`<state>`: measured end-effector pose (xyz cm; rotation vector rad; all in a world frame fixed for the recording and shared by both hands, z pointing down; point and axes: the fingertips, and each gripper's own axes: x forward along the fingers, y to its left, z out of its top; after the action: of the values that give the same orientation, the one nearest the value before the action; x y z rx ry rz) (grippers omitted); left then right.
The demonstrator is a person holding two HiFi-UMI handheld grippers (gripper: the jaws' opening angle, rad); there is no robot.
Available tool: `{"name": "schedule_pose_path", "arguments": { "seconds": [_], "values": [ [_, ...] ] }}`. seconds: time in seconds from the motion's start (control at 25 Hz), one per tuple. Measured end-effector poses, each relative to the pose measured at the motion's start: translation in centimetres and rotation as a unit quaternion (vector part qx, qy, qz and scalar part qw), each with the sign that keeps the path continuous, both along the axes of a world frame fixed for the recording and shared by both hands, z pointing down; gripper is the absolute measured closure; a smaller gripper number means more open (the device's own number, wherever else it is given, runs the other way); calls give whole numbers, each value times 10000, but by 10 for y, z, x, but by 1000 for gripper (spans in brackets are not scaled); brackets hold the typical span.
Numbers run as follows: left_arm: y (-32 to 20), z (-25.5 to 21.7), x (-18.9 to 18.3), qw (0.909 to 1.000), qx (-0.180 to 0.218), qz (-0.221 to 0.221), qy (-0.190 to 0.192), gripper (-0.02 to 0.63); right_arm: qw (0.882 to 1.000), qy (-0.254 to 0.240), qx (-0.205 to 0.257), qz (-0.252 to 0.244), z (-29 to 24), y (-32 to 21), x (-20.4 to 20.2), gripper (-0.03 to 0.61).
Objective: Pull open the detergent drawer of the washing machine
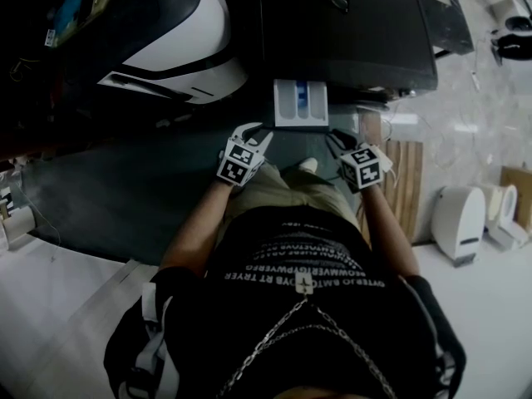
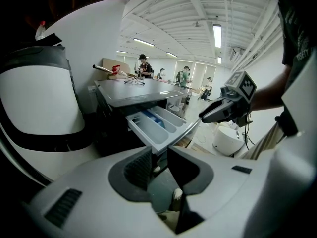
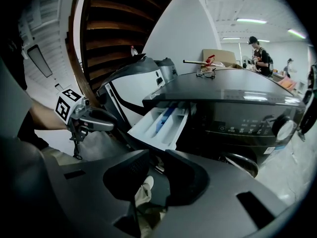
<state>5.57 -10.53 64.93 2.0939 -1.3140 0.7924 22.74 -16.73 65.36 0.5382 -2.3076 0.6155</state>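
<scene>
As the head view looks down, the detergent drawer [image 1: 301, 104] sticks out from the front of the dark washing machine [image 1: 349, 32], its white compartments open to the camera. The left gripper [image 1: 256, 133] hangs just short of the drawer's near left corner and the right gripper [image 1: 337, 138] sits off its near right corner. Neither touches it.

Over to the left gripper view: the jaws stand apart with nothing held in the gap, and the drawer [image 2: 158, 125] sits ahead and above them, front lip toward us. The right gripper [image 2: 218, 112] hovers beside the lip's far end.

Now the right gripper view: those jaws [image 3: 156, 162] are parted and empty too, and the drawer [image 3: 161, 123] juts out of the machine's upper left corner. The left gripper [image 3: 94, 119] floats off to the side.

The pull looks all but finished. If more travel is wanted, one gripper should pinch the middle of the front lip, not a corner. The draw should run straight along the drawer's own line so it doesn't twist in its slot. It should slow near the end so the drawer doesn't slam its stop or come right out.
</scene>
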Motion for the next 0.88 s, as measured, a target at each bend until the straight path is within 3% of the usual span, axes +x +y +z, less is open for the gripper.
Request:
{"name": "schedule_pose_path", "arguments": {
  "seconds": [0.32, 0.4, 0.6, 0.76, 0.88],
  "values": [
    [-28, -64, -9, 9950, 897, -348, 248, 517, 9954, -553, 769, 164, -59, -27, -7, 505],
    [-41, -85, -7, 9922, 1160, -368, 283, 536, 9927, -660, 998, 165, -78, -34, -13, 543],
    [-68, -140, 1, 9824, 1794, -367, 370, 603, 9843, -986, 1459, 80, -130, -42, -35, 575],
    [-78, -197, 5, 9705, 2319, -442, 483, 611, 9741, -1256, 1881, 23, -181, -46, -46, 575],
    [-81, -241, 6, 9614, 2693, -471, 293, 611, 9658, -1481, 2130, -64, -225, -47, -49, 577]
  ]
}}
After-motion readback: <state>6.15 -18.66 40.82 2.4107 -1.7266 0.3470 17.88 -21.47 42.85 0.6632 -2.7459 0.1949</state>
